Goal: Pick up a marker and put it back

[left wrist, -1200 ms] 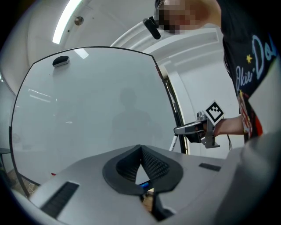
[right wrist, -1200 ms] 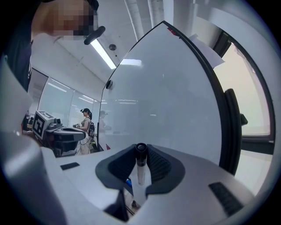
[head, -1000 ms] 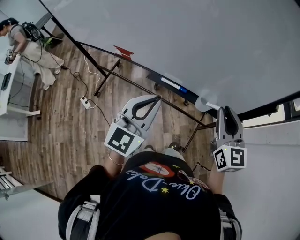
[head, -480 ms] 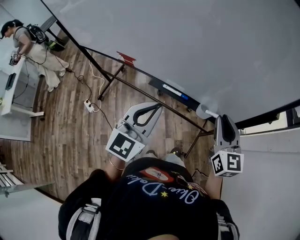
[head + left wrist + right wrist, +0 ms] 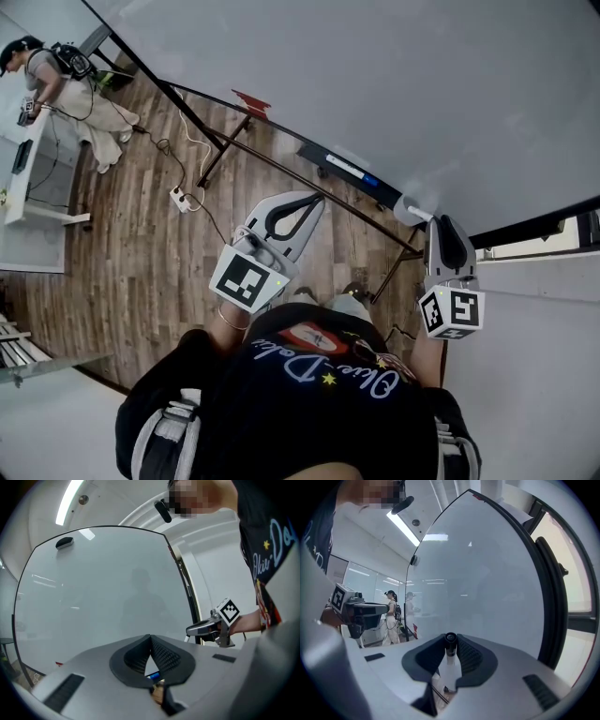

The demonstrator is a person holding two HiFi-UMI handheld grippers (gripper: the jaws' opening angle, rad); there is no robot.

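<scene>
My right gripper is shut on a white marker close to the lower right corner of the whiteboard. In the right gripper view the marker's black cap stands between the pads, pointing at the board. The board's marker tray runs along its lower edge and holds a blue-capped marker. My left gripper hangs over the wooden floor left of the right one, shut with nothing in it. Its tips meet in the left gripper view, where the right gripper also shows.
The board's black stand legs cross the wooden floor below the tray. A power strip with cables lies on the floor. Another person stands far left by a white desk. A red object sits at the board's lower edge.
The right gripper has drifted slightly up and towards the board, still gripping the marker. The left gripper has stayed shut and has hardly moved.
</scene>
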